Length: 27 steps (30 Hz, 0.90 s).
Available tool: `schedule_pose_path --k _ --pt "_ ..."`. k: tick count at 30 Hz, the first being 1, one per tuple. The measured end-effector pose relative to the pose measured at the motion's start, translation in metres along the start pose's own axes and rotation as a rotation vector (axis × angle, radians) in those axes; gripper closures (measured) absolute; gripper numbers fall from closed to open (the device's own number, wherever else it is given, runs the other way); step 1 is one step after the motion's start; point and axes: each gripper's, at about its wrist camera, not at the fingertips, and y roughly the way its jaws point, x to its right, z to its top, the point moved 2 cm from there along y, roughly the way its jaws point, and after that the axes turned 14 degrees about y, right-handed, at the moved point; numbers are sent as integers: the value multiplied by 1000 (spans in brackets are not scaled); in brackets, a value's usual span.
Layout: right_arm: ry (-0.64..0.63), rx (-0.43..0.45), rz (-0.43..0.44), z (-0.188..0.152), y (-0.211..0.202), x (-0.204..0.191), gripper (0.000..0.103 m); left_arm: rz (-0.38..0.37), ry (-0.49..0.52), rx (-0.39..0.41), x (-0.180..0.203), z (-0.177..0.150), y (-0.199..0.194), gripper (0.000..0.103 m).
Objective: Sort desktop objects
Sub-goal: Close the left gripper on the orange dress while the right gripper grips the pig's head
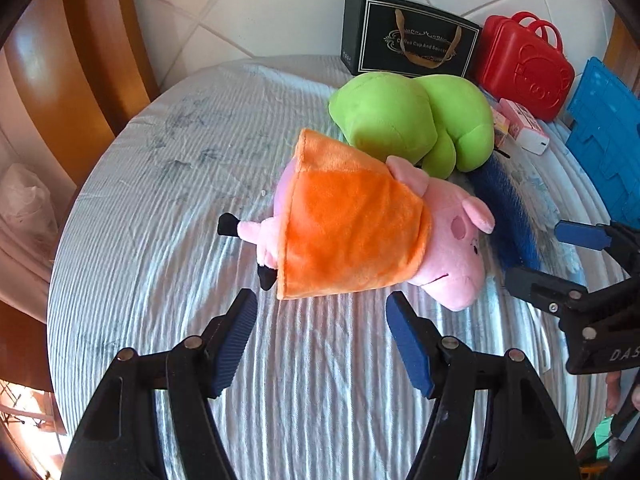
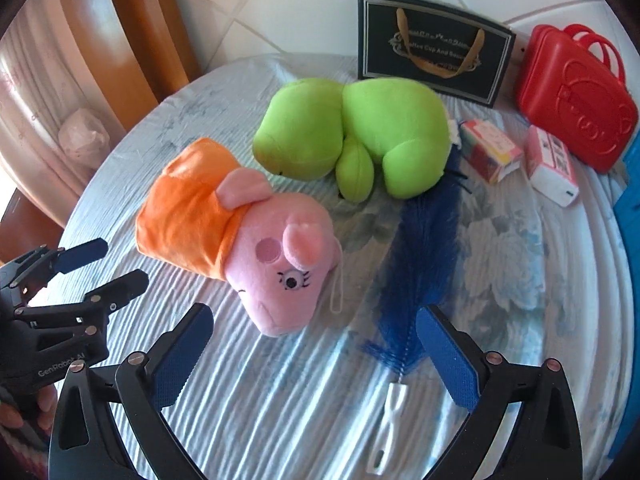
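Note:
A pink pig plush [image 1: 452, 236] [image 2: 280, 264] in an orange dress lies on its side mid-table. Behind it lies a green plush [image 1: 404, 120] [image 2: 352, 136]. A blue bristle brush [image 2: 424, 256] [image 1: 508, 208] with a white handle lies to the right of the pig. My left gripper [image 1: 320, 316] hovers open just in front of the pig's dress, with nothing between its fingers. My right gripper [image 2: 312, 332] is open, its jaws spanning the pig's snout and the brush's lower end without touching either. Each gripper shows in the other's view: the right gripper [image 1: 560, 252], the left gripper [image 2: 108, 264].
A black gift box [image 1: 408, 40] [image 2: 436, 44] and a red toy case [image 1: 524, 68] [image 2: 576, 100] stand at the table's back. Two small cartons [image 2: 492, 152] [image 2: 552, 164] lie before the case. A blue crate [image 1: 608, 152] is at the right edge. The round table [image 1: 160, 216] wears a striped cloth.

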Motion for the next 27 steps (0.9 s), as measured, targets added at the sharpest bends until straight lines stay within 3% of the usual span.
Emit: schedule_pose_path --k 8,14,17,18,24,27 --pt "-10 -60 -48 6 69 -14 0 -44 54 -2 -16 11 39 37" --pt "-42 -86 -40 14 95 -19 0 -110 128 -8 -10 23 59 36" --pt "-40 -129 -61 10 114 -15 0 -110 155 -26 -7 25 70 29" --pt "-66 -95 -95 10 114 -16 0 -112 156 -26 -7 26 73 29" --pt "4 9 -104 12 113 -5 0 -171 125 -31 -13 29 91 29" --pt "13 74 -97 7 109 -2 0 -133 135 -55 -18 25 99 29"
